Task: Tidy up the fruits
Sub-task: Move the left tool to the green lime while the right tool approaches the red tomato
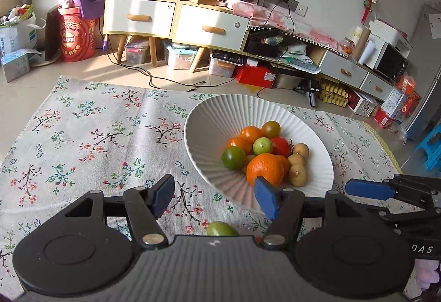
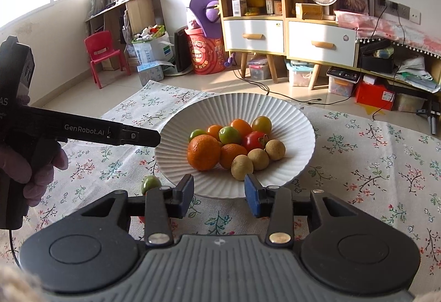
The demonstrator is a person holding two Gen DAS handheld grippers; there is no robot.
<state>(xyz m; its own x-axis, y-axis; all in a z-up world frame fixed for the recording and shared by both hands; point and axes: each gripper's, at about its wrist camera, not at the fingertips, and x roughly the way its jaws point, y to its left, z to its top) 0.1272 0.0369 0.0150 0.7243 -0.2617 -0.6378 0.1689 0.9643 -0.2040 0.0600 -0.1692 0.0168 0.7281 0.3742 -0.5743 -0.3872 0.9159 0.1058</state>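
A white ribbed bowl point(image 1: 209, 120) point(image 2: 292, 120) on the floral cloth holds several fruits: a big orange point(image 1: 265, 169) point(image 2: 204, 152), green and red tomatoes and brown longans point(image 2: 242, 167). A loose green fruit point(image 1: 222, 229) point(image 2: 150, 184) lies on the cloth beside the bowl's near rim. My left gripper point(image 1: 215, 198) is open and empty, above that green fruit, its right finger over the bowl's rim. My right gripper point(image 2: 219, 191) is open and empty at the bowl's near edge. The left gripper's body point(image 2: 82, 131) shows at the left of the right wrist view.
The floral tablecloth point(image 1: 91, 136) covers the table. A small red thing point(image 2: 141, 218) peeks from under my right gripper's left finger. Behind the table stand wooden cabinets point(image 2: 275, 34), boxes, a red chair point(image 2: 103, 56) and cables on the floor.
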